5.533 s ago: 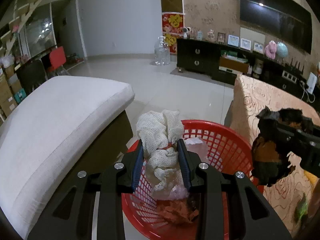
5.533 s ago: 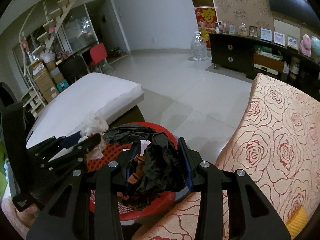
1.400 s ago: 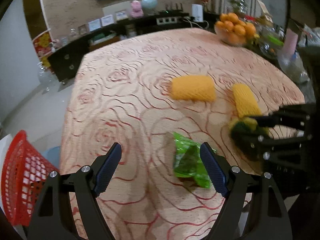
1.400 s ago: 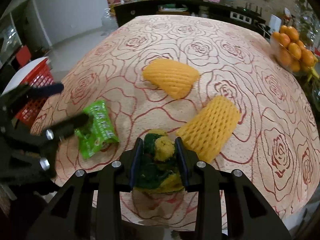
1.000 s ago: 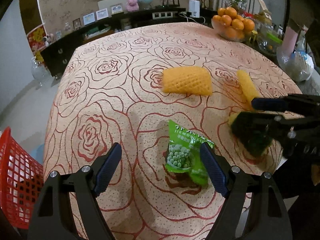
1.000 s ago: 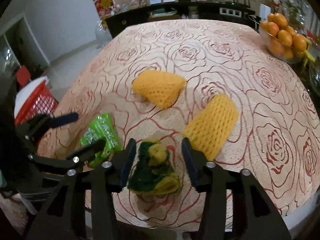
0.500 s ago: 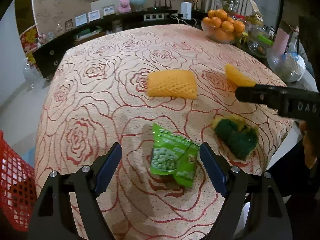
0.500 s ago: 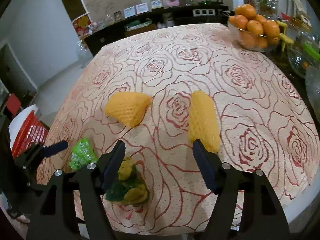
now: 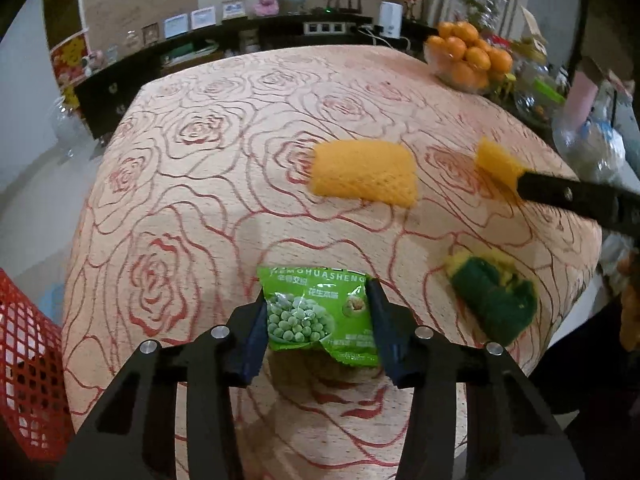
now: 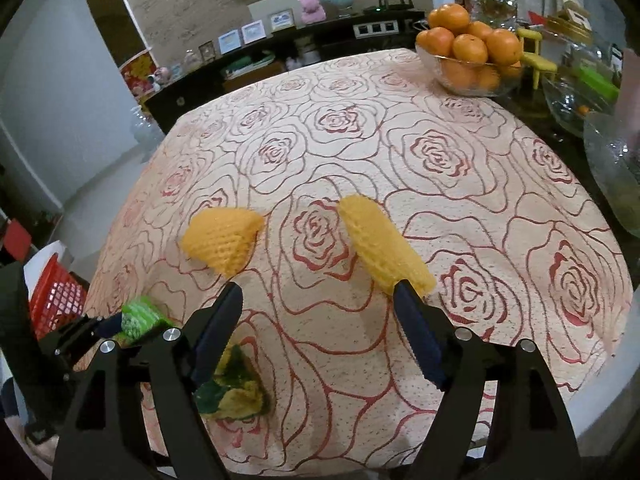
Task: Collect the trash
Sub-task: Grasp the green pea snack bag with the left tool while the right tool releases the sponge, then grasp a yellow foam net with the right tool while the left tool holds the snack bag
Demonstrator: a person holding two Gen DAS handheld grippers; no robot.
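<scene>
Left gripper [image 9: 318,316] is closing squarely around the snack bag [image 9: 316,314] near the worktop's [image 9: 224,184] front edge; right gripper [image 10: 316,320] is opening, empty.

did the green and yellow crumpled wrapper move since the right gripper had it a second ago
Cannot tell. The green and yellow crumpled wrapper lies near the rose-patterned tablecloth's edge, as before; only the right gripper shifted toward the yellow foam net, jaws opening.
</scene>
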